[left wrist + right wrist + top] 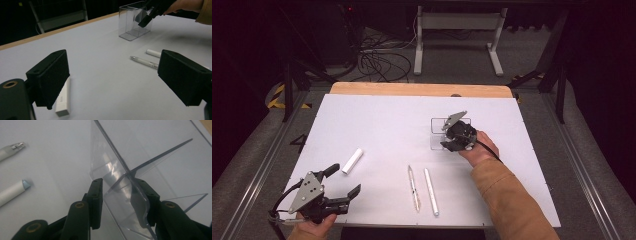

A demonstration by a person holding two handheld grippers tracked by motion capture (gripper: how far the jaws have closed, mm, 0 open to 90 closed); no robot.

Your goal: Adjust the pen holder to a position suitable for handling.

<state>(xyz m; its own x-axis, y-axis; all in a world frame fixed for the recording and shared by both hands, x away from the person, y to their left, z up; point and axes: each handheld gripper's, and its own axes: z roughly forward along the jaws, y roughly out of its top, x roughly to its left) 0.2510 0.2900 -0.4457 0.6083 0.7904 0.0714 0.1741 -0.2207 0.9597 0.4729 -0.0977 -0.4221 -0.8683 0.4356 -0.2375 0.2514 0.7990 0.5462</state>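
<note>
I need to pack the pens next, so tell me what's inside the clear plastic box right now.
The clear box looks empty: through its walls only the white table cover shows. The right hand-held gripper straddles one wall and hides part of the inside. Both pens lie outside.

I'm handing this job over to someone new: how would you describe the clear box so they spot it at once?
Start at the white table top and look to its far right part, past the two pens. The clear box stands there with the right claw set around one corner. It is the one see-through, upright thing; everything else is white and lies flat.
</note>
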